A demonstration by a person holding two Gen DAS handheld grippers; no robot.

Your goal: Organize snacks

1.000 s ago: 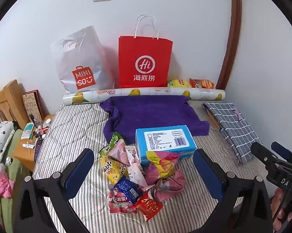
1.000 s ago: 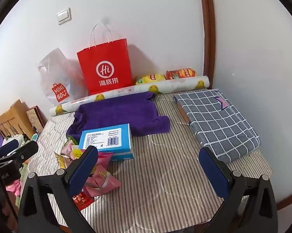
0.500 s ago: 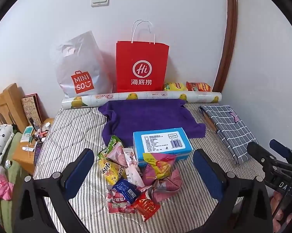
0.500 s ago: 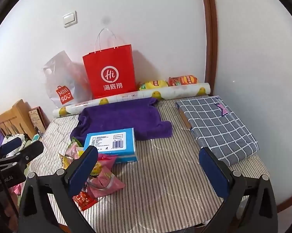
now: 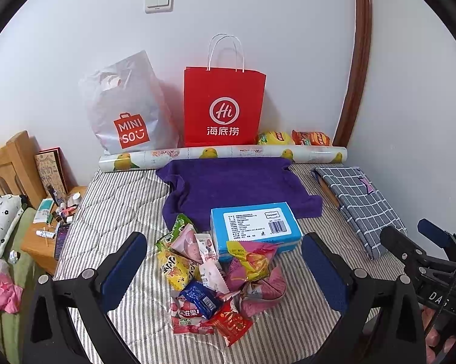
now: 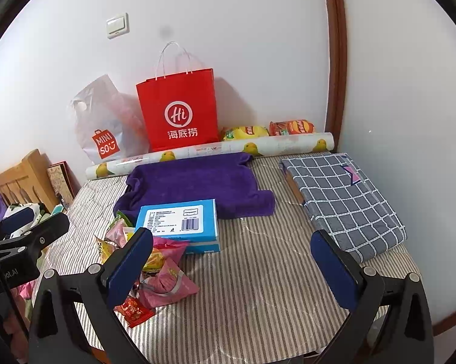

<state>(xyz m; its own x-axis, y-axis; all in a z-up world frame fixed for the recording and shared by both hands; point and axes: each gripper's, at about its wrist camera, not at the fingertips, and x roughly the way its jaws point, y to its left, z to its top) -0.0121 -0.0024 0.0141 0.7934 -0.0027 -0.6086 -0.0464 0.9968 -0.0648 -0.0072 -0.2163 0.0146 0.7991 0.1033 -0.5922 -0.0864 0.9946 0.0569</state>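
Hovering over the snack pile, left claw and right claw gape empty. Nothing sorted; next, pinch one packet.

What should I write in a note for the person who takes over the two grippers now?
Left gripper: open, empty, above the snack pile.
Right gripper: open, empty, over bare mattress.
Snack pile lies loose in front of the blue box, which sits partly on the purple towel.
Two chip bags lie by the wall.
Done: nothing visibly sorted.
Left: all snacks.
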